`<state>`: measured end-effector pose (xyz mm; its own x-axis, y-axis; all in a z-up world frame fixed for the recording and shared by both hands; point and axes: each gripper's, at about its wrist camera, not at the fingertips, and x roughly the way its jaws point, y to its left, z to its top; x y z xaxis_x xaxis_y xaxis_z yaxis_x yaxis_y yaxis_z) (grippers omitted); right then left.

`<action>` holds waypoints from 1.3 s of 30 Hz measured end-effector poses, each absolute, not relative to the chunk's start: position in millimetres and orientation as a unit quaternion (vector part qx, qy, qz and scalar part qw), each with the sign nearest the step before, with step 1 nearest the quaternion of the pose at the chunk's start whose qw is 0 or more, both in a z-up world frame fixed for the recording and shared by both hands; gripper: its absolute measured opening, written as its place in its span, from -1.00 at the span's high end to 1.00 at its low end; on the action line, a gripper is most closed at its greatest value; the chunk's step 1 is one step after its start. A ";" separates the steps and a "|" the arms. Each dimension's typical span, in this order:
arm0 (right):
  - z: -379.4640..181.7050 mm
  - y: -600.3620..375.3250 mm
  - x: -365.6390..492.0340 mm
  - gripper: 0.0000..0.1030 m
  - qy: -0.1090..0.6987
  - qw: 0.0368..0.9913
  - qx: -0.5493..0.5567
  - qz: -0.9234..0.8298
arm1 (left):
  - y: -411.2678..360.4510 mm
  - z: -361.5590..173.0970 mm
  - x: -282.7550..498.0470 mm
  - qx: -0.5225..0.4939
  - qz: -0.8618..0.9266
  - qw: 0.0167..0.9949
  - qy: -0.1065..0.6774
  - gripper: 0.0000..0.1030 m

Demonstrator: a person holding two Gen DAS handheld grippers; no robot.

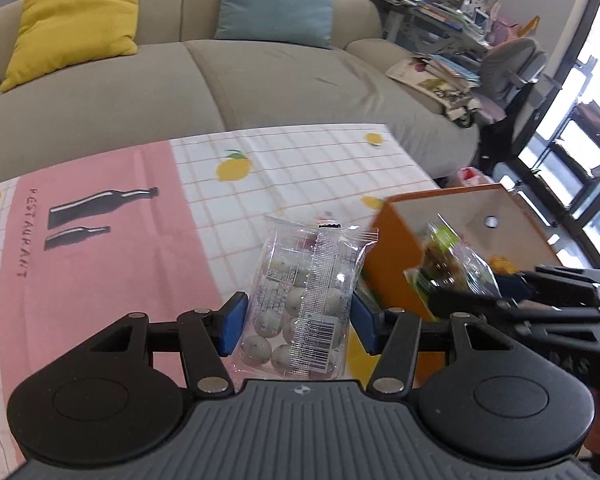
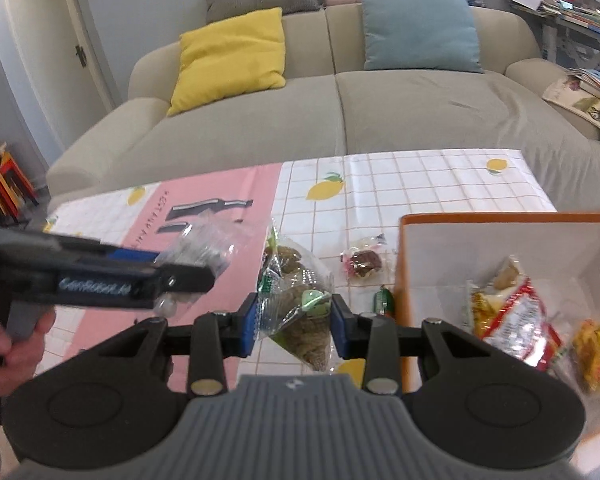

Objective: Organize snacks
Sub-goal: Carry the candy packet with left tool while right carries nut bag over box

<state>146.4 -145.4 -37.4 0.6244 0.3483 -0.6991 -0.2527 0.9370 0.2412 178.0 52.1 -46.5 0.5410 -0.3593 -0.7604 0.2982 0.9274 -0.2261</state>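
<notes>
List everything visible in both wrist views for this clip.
box: 1, orange outside, white inside, table's right
packets in box: about 3, yellow and red
egg-candy bag: 1, clear, in left hand-held gripper
brown-snack bag: 1, clear and green, in right hand-held gripper
loose snacks: 2, on tablecloth beside box
tablecloth: 1, pink, white, lemons
sofa: 1, beige
cushions: yellow, blue, grey
hand: 1, left edge
</notes>
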 end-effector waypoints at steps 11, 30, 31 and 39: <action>8.1 -240.9 128.4 0.32 0.395 0.905 0.098 0.121 | -12.9 -2.4 159.3 -0.020 -0.257 0.868 0.424 -0.23; -34.4 -350.7 183.1 0.32 0.468 0.875 0.101 0.065 | -172.5 -51.0 217.8 0.175 -0.310 0.805 0.475 -0.23; -41.1 -350.8 188.6 0.32 0.474 0.873 0.098 0.066 | -178.2 -54.4 219.1 0.193 -0.311 0.799 0.478 -0.23; -83.3 -351.7 233.8 0.32 0.510 0.855 0.074 0.058 | -211.4 -83.9 233.2 0.314 -0.307 0.745 0.501 -0.23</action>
